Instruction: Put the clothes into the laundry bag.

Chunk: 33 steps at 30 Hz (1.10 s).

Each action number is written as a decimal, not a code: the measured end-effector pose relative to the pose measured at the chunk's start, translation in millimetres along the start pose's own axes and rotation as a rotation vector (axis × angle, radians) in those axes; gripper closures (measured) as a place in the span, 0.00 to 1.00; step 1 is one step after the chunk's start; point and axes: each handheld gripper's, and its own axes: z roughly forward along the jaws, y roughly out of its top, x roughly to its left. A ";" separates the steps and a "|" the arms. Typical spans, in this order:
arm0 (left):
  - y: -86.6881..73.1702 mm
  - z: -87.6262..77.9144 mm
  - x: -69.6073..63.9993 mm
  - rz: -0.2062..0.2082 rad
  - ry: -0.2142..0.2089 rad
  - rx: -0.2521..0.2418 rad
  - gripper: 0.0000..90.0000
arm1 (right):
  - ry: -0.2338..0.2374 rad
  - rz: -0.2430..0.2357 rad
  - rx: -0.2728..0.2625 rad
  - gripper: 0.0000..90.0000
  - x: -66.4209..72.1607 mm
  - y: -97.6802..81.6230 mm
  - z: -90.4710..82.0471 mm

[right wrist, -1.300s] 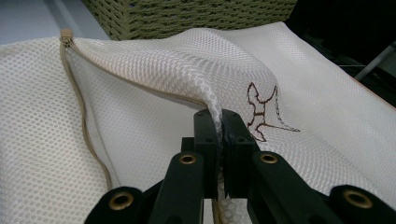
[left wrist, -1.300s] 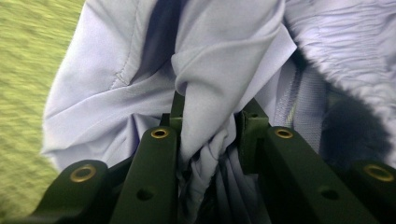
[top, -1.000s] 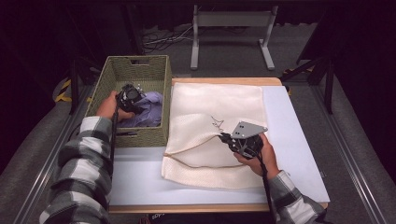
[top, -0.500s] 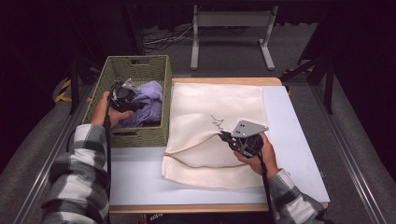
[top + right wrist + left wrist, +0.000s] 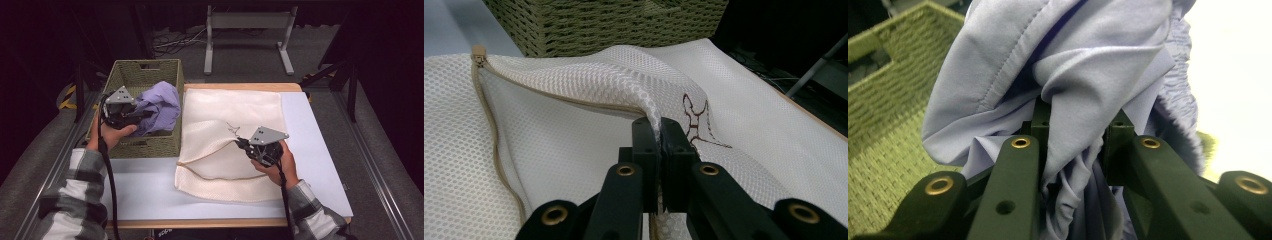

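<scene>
The lavender garment [image 5: 161,106] hangs bunched from your left tool [image 5: 131,113], above the right edge of the woven basket [image 5: 142,75]. In the left gripper view the cloth [image 5: 1063,65] is wedged between the jaws, so that tool is clenched on a thick fold of it. Just beside the basket lies the white mesh laundry bag [image 5: 235,107] on the surface [image 5: 315,150]. Your right tool [image 5: 245,145] is clenched on the upper lip of the bag's mouth; the right gripper view shows the mesh [image 5: 589,75] pinched flat between the jaws and lifted, with the zipper edge [image 5: 494,135] curving away below.

Judging by this, the step in hand is carrying the garment into the bag. Hold the lip high and steady so the mouth gapes toward the basket. Bring the garment across low enough that its trailing end clears the basket rim without snagging. Lead with the hanging bulk, push well inside, and only then release, or the cloth may spill back out.
</scene>
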 end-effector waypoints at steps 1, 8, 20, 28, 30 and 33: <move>-0.3 -3.6 -4.7 0.004 -0.006 -0.016 0.83 | -0.001 -0.001 0.000 0.98 -0.2 -0.1 0.2; -6.8 -18.6 -25.1 -0.011 -0.015 -0.098 0.83 | -0.004 0.001 -0.001 0.98 0.0 0.3 0.9; -13.9 -33.9 -67.9 0.001 -0.065 -0.210 0.84 | -0.004 0.004 -0.005 0.98 -0.4 0.8 3.3; -11.4 -40.0 -102.5 0.011 -0.120 -0.218 0.84 | -0.010 0.000 -0.006 0.98 -0.3 1.6 3.7; -13.5 -38.2 -110.0 0.013 -0.146 -0.211 0.84 | -0.009 0.004 -0.007 0.98 -0.6 1.3 3.8; -17.2 -32.1 -125.0 0.031 -0.187 -0.190 0.84 | -0.006 0.008 -0.006 0.98 -1.0 0.9 4.5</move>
